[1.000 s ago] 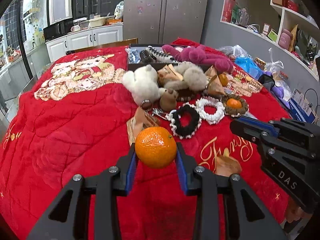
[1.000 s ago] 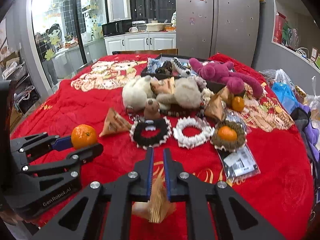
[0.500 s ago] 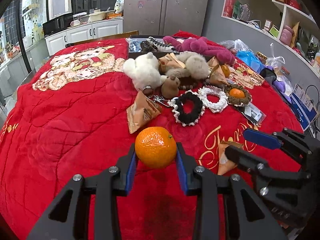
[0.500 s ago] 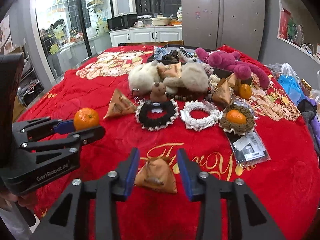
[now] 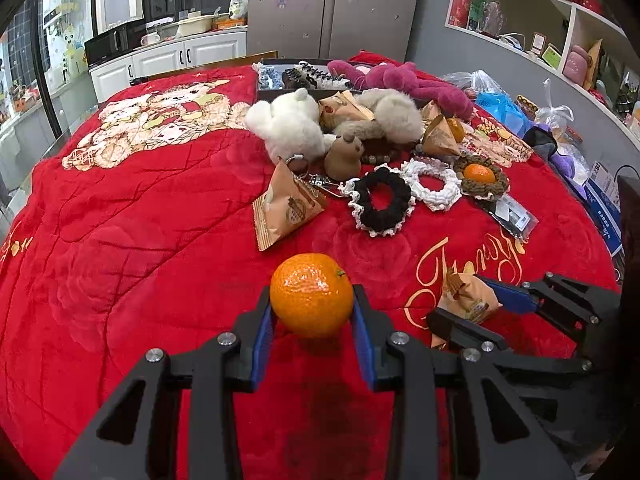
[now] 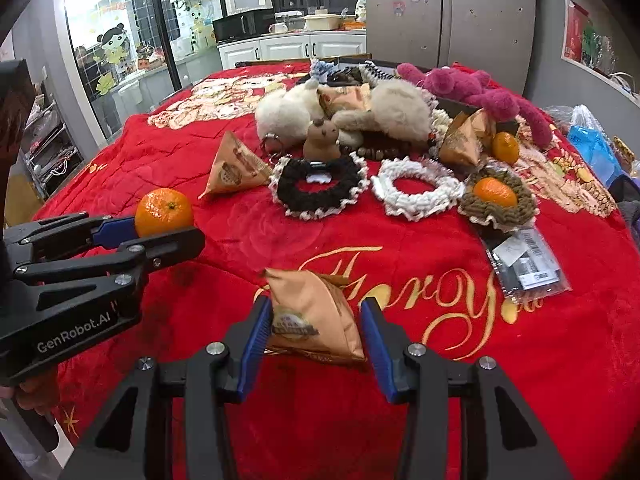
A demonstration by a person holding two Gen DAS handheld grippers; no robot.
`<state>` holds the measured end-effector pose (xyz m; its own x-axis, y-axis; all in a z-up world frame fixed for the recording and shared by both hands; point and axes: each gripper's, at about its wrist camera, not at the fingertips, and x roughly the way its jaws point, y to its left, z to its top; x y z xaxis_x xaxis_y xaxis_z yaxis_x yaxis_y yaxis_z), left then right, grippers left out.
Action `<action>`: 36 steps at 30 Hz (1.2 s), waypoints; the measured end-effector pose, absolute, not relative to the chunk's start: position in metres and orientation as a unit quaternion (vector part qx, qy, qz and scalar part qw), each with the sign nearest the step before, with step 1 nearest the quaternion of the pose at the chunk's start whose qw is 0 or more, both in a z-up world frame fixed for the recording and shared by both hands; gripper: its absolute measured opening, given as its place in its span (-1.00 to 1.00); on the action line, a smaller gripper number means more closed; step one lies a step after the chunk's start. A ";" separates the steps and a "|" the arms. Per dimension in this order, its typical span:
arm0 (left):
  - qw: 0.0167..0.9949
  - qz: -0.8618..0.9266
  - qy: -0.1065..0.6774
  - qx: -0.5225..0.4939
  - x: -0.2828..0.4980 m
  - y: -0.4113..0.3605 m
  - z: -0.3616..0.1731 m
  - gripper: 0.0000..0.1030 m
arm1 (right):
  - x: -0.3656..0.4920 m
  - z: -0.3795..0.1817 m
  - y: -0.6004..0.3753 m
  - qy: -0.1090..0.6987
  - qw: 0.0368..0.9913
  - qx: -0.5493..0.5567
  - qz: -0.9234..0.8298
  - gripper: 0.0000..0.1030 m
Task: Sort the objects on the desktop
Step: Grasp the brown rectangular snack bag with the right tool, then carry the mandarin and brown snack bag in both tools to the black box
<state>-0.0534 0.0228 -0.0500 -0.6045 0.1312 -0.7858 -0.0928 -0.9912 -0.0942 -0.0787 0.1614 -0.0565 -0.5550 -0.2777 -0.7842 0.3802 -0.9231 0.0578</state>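
Left gripper (image 5: 312, 316) clamped on the orange (image 5: 311, 295), right gripper (image 6: 316, 330) parted astride the snack packet (image 6: 314, 322) lying on the red blanket (image 5: 140, 240); risk of snagging plush fabric or squashing the packet.

Orange mandarin (image 5: 311, 294), tan printed packet (image 6: 316, 316), red blanket (image 5: 140, 220) with gold lettering.

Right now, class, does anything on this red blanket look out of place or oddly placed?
Yes. One tangerine sits inside a brown crocheted scrunchie like an egg in a nest, though the black scrunchie and white scrunchie beside it lie empty. A triangular snack packet is also wedged between the two plush toys.
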 end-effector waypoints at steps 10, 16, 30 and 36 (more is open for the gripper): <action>0.062 0.895 -0.023 -0.442 -0.053 0.022 -0.051 -0.29 | -0.078 -0.058 0.161 0.057 0.181 0.432 -0.882 -0.29; 0.062 0.897 -0.026 -0.437 -0.053 0.022 -0.047 -0.29 | -0.076 -0.051 0.163 0.059 0.170 0.423 -0.888 -0.30; 0.073 0.910 -0.012 -0.409 -0.060 0.039 -0.016 -0.29 | -0.076 -0.007 0.167 0.058 0.154 0.381 -0.910 -0.30; 0.071 0.918 -0.003 -0.390 -0.069 0.041 0.006 -0.30 | -0.085 0.012 0.168 0.054 0.151 0.365 -0.917 -0.30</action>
<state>-0.0689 0.0411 0.0058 -0.6849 0.1335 -0.7163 -0.1289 -0.9898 -0.0613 -0.0853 0.1676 0.0118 -0.6872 -0.2383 -0.6863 0.3168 -0.9484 0.0121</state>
